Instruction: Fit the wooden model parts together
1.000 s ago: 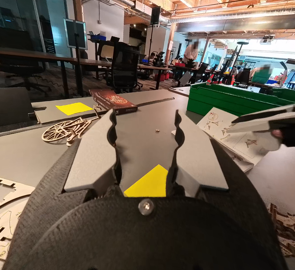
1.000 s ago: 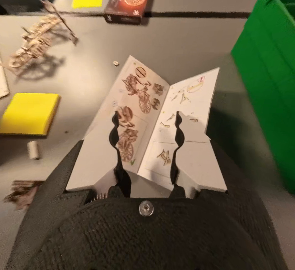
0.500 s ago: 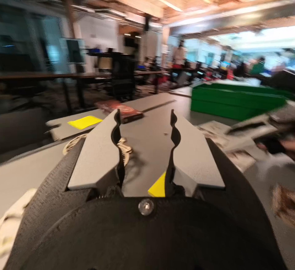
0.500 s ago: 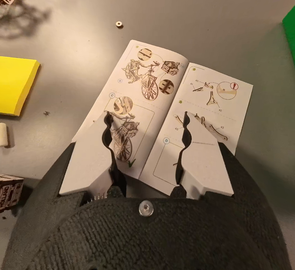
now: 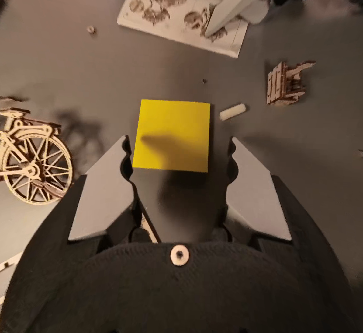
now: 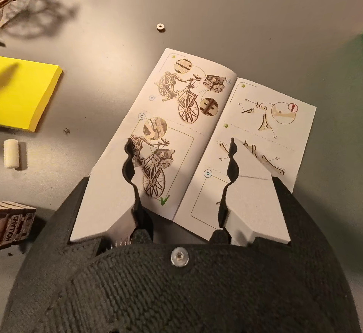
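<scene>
With both grippers, left (image 5: 178,158) and right (image 6: 179,159), gaping empty, I judge the pale, spoked laser-cut wooden bicycle (image 5: 29,168) at left light and brittle, best held by its frame.

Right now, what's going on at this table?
A person holds a gripper in each hand, and both are open and empty. The left gripper points down at a yellow sticky pad; the right gripper is over an open instruction booklet. A wooden bicycle model stands to the left, and a small wooden basket part lies apart on the grey table. Nothing is being fitted yet.
</scene>
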Tool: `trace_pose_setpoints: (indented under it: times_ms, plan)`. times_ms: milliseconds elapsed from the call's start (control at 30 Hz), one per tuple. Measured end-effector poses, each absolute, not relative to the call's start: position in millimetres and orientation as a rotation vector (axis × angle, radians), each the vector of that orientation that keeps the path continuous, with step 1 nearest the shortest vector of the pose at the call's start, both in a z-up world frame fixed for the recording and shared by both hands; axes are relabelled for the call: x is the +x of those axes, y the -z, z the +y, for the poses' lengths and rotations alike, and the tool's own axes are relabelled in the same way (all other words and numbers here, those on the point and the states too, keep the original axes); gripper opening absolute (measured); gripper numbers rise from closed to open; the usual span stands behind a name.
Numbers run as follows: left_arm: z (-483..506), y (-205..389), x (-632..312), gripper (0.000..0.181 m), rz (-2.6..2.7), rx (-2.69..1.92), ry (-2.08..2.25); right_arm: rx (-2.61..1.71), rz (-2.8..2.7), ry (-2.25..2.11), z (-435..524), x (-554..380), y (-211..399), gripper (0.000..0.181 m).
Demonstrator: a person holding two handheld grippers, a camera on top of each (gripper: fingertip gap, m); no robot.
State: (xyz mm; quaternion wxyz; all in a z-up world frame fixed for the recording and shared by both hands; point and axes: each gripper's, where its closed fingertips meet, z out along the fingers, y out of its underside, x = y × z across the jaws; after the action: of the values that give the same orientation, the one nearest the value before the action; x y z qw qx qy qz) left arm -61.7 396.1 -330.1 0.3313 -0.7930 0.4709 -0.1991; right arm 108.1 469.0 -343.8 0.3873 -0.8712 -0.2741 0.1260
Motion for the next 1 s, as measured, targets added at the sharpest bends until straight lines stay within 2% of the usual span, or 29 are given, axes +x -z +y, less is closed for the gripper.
trace_pose_setpoints:
  times_ms: [167,200,233,267,500,667,833,1000]
  plan:
    - [398.8,340.7,-67.0,0.068,1.287,-2.147,0.428,-2.218,-0.701,-0.321,468.8,107.5,343.8,0.096]
    - [398.6,338.2,-63.8,0.046,1.300,-2.129,0.448,-2.218,-0.701,-0.321,468.8,107.5,343.8,0.096]
    - [403.8,334.6,-61.2,0.013,1.278,-2.105,0.450,-2.217,-0.701,-0.321,468.8,107.5,343.8,0.096]
    - [416.3,331.1,-61.4,0.001,1.212,-2.091,0.413,-2.217,-0.701,-0.321,468.8,107.4,343.8,0.096]
    - [471.9,324.4,-52.4,0.028,0.968,-2.090,0.364,-2.214,-0.701,-0.322,468.8,107.4,343.8,0.096]
    - [483.3,282.5,-32.1,0.028,0.584,-1.793,0.376,-2.205,-0.702,-0.326,469.1,106.7,343.8,0.096]
    - [475.0,256.0,-29.3,0.031,0.598,-1.562,0.263,-2.202,-0.707,-0.329,468.9,106.0,343.8,0.096]
    - [473.5,249.5,-31.3,0.032,0.568,-1.521,0.289,-2.193,-0.736,-0.343,467.9,102.1,343.7,0.096]
